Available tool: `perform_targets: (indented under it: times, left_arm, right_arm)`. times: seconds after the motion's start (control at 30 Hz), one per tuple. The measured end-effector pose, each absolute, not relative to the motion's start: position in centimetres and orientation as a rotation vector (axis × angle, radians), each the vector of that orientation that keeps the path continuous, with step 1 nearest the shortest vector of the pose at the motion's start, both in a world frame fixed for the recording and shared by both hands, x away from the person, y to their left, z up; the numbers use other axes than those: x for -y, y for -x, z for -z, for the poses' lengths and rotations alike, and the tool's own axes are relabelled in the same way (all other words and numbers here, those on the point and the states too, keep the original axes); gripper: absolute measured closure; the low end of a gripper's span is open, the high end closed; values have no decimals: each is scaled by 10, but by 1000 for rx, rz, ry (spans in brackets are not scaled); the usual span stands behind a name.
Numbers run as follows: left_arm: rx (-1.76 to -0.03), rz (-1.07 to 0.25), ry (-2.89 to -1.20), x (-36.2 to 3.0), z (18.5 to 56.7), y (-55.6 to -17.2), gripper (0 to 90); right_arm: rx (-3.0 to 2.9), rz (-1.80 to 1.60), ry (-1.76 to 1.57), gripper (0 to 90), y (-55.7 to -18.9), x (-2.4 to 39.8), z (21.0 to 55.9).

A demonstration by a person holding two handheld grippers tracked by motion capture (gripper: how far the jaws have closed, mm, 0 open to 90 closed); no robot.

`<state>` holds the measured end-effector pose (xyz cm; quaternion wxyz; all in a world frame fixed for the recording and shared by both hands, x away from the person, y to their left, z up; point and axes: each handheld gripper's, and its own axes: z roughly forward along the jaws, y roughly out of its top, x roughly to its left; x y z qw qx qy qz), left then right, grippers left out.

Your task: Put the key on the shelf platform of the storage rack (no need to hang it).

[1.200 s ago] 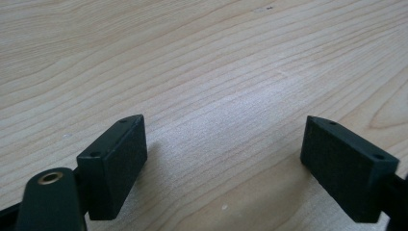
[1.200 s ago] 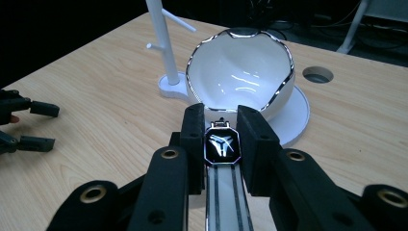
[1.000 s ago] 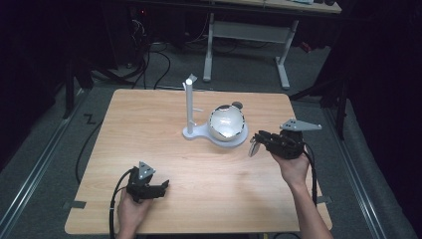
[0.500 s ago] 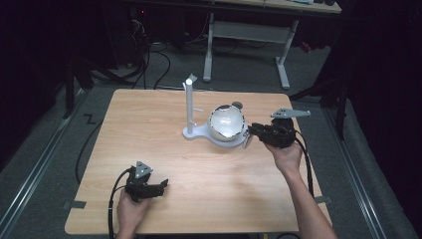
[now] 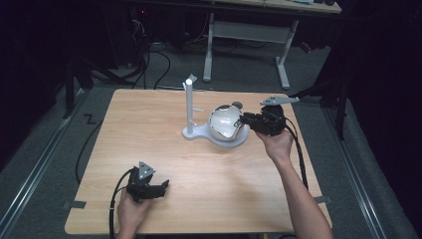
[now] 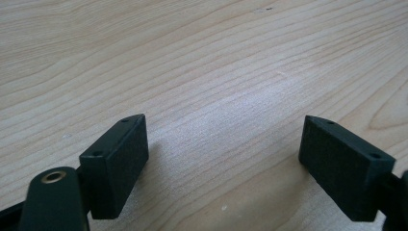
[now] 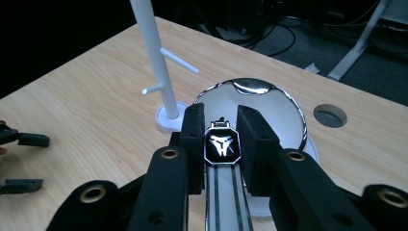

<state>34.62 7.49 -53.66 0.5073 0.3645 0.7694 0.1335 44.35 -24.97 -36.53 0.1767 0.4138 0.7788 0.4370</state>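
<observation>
Chrome bowl (image 7: 250,103) beside the white stand (image 5: 189,107) lies under the right gripper (image 7: 220,144), jaws clamped on a wristwatch (image 7: 221,147), probably to hang it; left gripper (image 6: 226,159) rests nearer the person, jaws apart.

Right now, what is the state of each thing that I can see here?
left gripper: open, empty, low over the table.
right gripper: shut on the watch.
watch: held by its case, over the bowl.
bowl: upright on the stand base.
stand: upright, pegs bare.
</observation>
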Motion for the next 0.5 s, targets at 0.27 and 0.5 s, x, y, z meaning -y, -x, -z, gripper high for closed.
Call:
perform_targets:
  times: [0.27,0.5]
  left_arm:
    - [-1855,-322,-878,-75,537,-346,178]
    - [-1854,-327,-877,-74,537,-346,179]
  right_arm:
    - [-2186,-1196,-1189,745,-458,245,368]
    - [-2178,-1166,-1238,745,-466,245,371]
